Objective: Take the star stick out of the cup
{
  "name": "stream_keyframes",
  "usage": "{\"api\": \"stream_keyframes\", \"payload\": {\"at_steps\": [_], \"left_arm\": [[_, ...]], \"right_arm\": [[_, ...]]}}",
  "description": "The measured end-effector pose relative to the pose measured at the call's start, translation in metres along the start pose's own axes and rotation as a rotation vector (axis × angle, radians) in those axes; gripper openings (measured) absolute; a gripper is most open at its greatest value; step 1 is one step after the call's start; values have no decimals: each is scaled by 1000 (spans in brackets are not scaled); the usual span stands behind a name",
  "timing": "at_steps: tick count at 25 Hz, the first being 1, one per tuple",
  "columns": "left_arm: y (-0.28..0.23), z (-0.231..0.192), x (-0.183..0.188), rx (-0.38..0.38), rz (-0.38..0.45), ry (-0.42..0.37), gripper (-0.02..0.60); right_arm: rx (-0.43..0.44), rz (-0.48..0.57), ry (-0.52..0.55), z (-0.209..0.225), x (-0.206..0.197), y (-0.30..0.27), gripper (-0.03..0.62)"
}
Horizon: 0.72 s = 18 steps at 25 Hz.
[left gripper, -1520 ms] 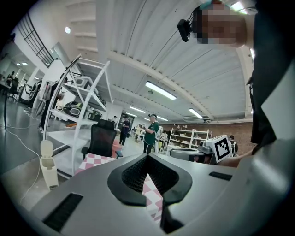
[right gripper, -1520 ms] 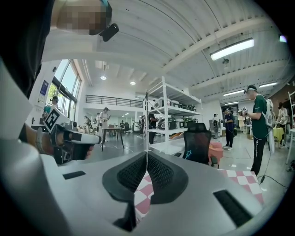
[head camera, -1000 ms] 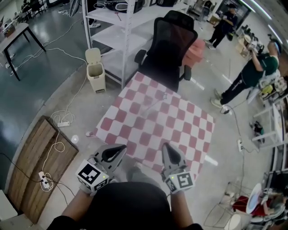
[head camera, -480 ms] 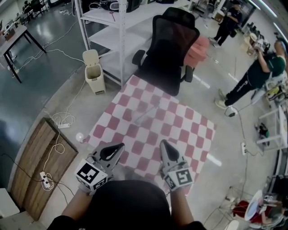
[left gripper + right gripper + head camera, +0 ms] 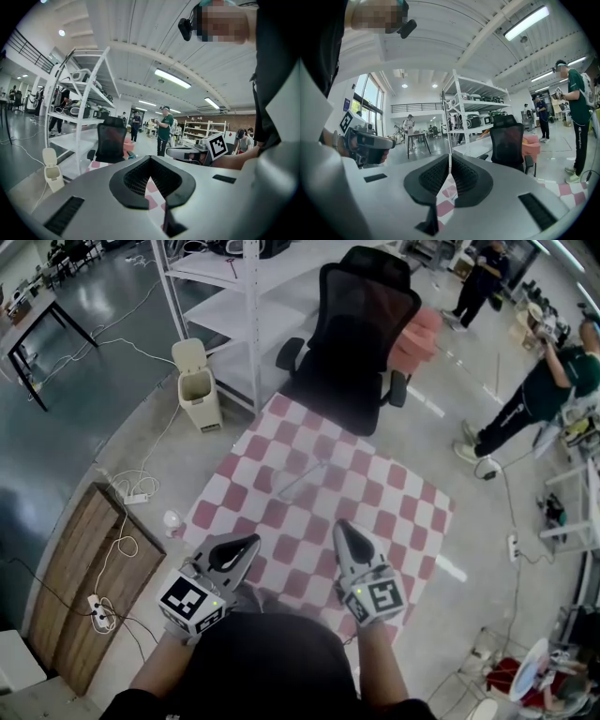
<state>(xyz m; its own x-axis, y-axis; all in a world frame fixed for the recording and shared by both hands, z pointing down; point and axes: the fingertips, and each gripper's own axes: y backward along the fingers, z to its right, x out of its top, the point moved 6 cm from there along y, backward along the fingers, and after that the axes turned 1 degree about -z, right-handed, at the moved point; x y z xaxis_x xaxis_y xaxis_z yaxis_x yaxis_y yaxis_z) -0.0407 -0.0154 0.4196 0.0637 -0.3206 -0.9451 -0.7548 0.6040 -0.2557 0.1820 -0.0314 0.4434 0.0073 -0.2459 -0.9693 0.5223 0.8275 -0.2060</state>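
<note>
We hold two grippers low over the near edge of a red-and-white checkered surface [image 5: 384,498]. The left gripper [image 5: 249,542] and the right gripper [image 5: 341,527] are both clenched, with nothing between their jaws. The star stick [image 5: 311,473] shows only as a thin, faint line leaning out of a blurred clear cup [image 5: 285,487] near the surface's middle, well apart from both grippers. A black office chair [image 5: 361,324] stands at the far edge.

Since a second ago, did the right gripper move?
Yes, a little. The right gripper has gone forward: its tips now reach farther over the checkered table, toward the black chair.
</note>
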Motion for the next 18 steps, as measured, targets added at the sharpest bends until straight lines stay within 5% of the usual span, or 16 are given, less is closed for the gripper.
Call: {"api": "stream_keyframes", "payload": {"at_steps": [18], "left_arm": [[-5,-66,-3,-23,-78,21,38]], "right_arm": [[-113,-72,-67,47,-28,-75,21]]}}
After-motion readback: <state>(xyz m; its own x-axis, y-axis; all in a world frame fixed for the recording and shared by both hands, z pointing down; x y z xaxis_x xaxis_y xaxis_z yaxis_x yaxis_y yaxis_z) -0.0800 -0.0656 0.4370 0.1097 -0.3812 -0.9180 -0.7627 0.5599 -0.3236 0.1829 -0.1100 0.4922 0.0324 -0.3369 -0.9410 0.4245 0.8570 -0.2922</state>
